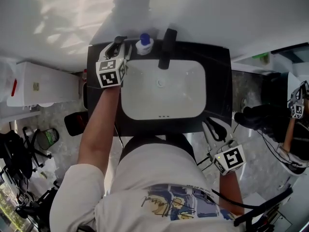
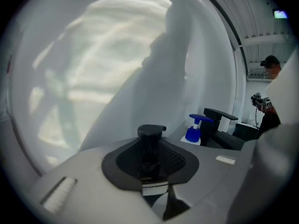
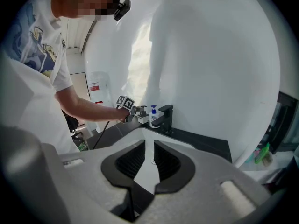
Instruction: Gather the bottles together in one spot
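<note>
Along the counter's (image 1: 218, 71) back my left hand-held gripper (image 1: 119, 46) grips a dark pump bottle (image 2: 150, 146), the blue-capped bottle (image 2: 195, 130) near on its right; my right hand-held gripper (image 3: 148, 158) hangs empty, jaws slightly apart; setting it alongside seems left

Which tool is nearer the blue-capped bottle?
Left. The left tool, gripping a black-capped bottle, is beside the blue-capped bottle; the right tool hangs at the sink's front corner.

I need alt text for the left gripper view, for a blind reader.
The left gripper holds a black-pump bottle between its jaws. Farther right, a blue-pump bottle stands beside a black faucet, before a white wall.
</note>
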The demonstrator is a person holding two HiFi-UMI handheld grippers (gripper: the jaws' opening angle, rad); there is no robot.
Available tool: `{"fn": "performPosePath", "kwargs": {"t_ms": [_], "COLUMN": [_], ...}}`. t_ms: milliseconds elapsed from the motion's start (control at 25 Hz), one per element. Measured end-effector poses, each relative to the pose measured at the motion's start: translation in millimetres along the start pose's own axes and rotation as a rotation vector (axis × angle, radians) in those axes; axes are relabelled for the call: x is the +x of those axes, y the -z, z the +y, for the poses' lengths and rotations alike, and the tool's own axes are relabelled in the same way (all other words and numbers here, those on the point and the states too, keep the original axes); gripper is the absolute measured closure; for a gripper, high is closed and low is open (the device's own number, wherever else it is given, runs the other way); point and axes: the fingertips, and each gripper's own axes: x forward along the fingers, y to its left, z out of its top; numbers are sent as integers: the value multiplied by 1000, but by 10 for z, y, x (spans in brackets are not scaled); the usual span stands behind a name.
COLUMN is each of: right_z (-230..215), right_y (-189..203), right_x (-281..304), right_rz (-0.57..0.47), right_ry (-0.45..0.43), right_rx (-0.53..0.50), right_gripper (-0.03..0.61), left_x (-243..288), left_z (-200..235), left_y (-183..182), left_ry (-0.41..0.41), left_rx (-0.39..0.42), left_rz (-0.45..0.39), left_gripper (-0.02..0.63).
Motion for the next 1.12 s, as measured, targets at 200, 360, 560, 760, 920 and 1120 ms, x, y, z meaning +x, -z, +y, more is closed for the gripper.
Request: {"fn": "performPosePath", "kwargs": {"t_ms": [200,360,560,760,920,1120], "right_z": [58,87,139,201,222,317], "right_y": [14,26,8,-16,-56,-92], "right_x": [-42,-85,-93,-106,-109,-91], "right_rz": [15,26,28,18,10,0], "right_ry": [31,53,70,76,79,71], "right_rx": [3,8,4,3,-1,-7], "right_gripper": [518,518,518,518,518,518], "left_x": [69,88,117,105,55,-97], "left_z": [13,16,-25,-58,-69,-68], "left_y": [13,73,109,164,171,142], "left_ry": [15,14,16,17,28,49], "left_rx": [5,13,34,65,81,86], "left_rz": [-23,-25,-44,-29,-24,-37], "left_gripper": [528,526,525,471,403,402]}}
